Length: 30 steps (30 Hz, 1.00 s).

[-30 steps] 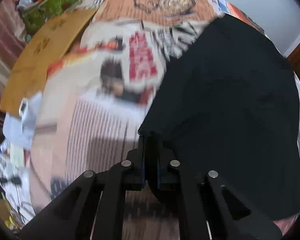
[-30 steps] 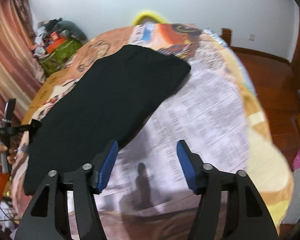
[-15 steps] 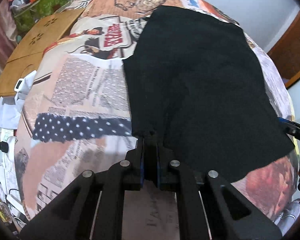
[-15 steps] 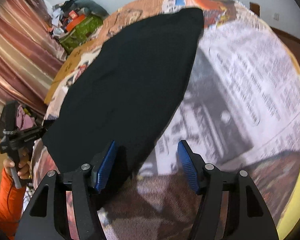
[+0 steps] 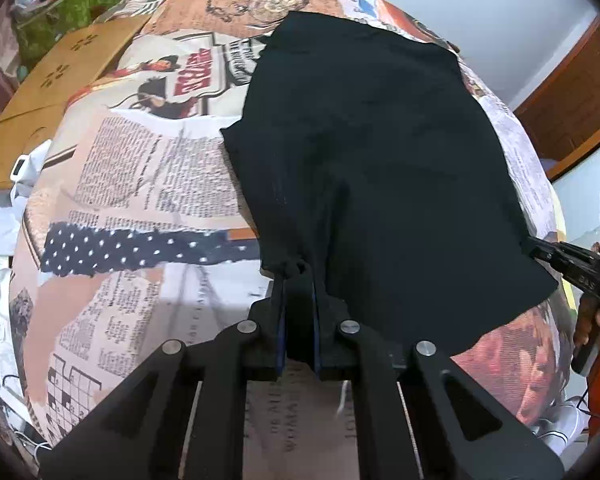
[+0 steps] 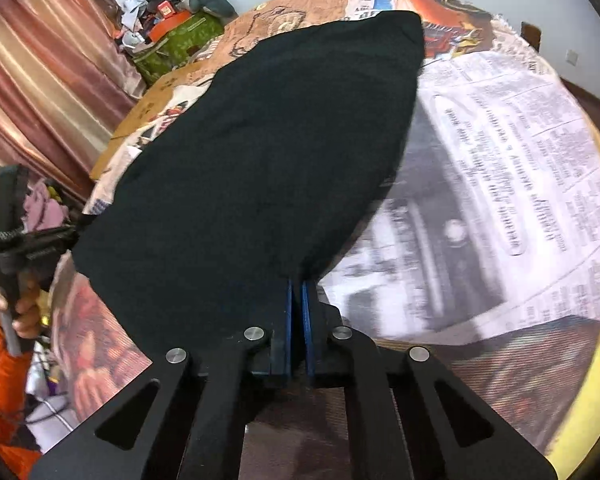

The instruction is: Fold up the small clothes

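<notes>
A black garment (image 5: pixel 380 184) is lying spread across a bed covered in a newspaper-print sheet (image 5: pixel 140 184), reaching from the near edge toward the far end of the bed.

The left gripper (image 5: pixel 298 276) is clamping a bunched near corner of the garment — the cloth is puckering into a small knot right at the fingertips, and the blue pads are pressing in on it. From there the fabric is running up and to the right, one edge forming a step partway along its left side.

The right gripper (image 6: pixel 296 284) is pinching the other near corner, its blue pads (image 6: pixel 287 320) standing nearly together with black cloth caught between them. In the right wrist view the garment is fanning out up and to the left from that grip, tapering to a rounded far end.

Each gripper is showing in the other's camera at the edge of the garment — the person's hand (image 6: pixel 24 312) is wrapped round the left handle, with an orange sleeve (image 6: pixel 0 380) below it.

A brown cardboard sheet (image 5: pixel 56 92) is lying beside the bed on the left, and a green bag (image 6: pixel 176 48) is sitting beyond it near striped curtains (image 6: pixel 48 76).
</notes>
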{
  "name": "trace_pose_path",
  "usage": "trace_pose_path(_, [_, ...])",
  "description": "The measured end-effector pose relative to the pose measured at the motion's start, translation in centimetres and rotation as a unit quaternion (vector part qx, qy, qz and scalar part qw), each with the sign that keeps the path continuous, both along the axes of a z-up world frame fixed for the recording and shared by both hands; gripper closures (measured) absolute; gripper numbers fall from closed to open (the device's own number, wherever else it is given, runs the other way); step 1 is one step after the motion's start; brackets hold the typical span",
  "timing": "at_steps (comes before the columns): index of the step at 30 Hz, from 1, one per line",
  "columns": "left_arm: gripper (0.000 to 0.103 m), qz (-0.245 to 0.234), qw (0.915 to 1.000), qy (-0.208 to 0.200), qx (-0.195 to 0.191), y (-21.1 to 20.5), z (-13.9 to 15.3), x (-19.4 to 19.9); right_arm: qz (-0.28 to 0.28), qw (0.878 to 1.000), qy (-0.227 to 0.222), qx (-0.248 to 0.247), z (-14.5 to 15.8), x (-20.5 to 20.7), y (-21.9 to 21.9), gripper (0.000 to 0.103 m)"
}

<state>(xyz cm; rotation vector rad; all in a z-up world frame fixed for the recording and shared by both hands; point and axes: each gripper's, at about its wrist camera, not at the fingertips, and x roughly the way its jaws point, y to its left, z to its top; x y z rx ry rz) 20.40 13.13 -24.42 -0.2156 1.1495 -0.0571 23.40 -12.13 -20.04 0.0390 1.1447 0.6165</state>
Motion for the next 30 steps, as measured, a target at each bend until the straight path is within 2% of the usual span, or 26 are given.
trace_pose_path(4, [0.094,-0.015,0.9996,-0.016,0.019,-1.4,0.6,-0.4,-0.019,1.000,-0.005,-0.019,-0.2,0.4,-1.8,0.101])
trace_pose_path(6, [0.091,-0.010,0.9995,-0.016,0.024,-1.2,0.7,-0.5,-0.030,0.998,-0.020,-0.044,-0.1,0.3,-2.5,0.102])
trace_pose_path(8, [0.085,-0.001,0.9996,-0.017,0.024,-0.5,1.0,-0.6,-0.040,0.998,-0.018,-0.045,-0.2,0.4,-3.3,0.102])
trace_pose_path(13, [0.053,0.038,0.9969,-0.048,0.049,2.3,3.2,-1.3,-0.067,0.997,-0.028,-0.014,1.7,0.0,-5.4,0.101])
trace_pose_path(15, [0.049,0.050,0.9958,-0.055,0.053,3.2,3.8,-1.1,-0.070,0.997,-0.035,0.002,2.6,-0.1,-5.3,0.100])
trace_pose_path(18, [0.045,0.057,0.9965,-0.051,0.036,4.2,4.0,-0.5,-0.068,0.997,-0.038,0.015,3.3,-0.2,-4.6,0.086])
trace_pose_path(20, [0.041,0.048,0.9976,-0.044,0.022,4.1,3.4,0.3,-0.063,0.997,-0.040,0.020,3.5,-0.6,-4.0,0.059])
trace_pose_path(22, [0.037,0.037,0.9987,-0.033,0.009,3.7,2.6,0.9,-0.055,0.997,-0.042,0.023,3.3,-0.9,-3.1,0.050])
trace_pose_path(28, [0.037,0.021,0.9989,0.030,-0.030,2.5,-1.5,3.7,-0.040,0.999,0.005,0.021,0.6,0.0,-1.8,0.049])
trace_pose_path(30, [0.036,0.017,0.9984,0.027,-0.047,2.2,-2.1,4.2,-0.033,0.999,0.022,0.029,-0.1,0.1,-1.4,0.049])
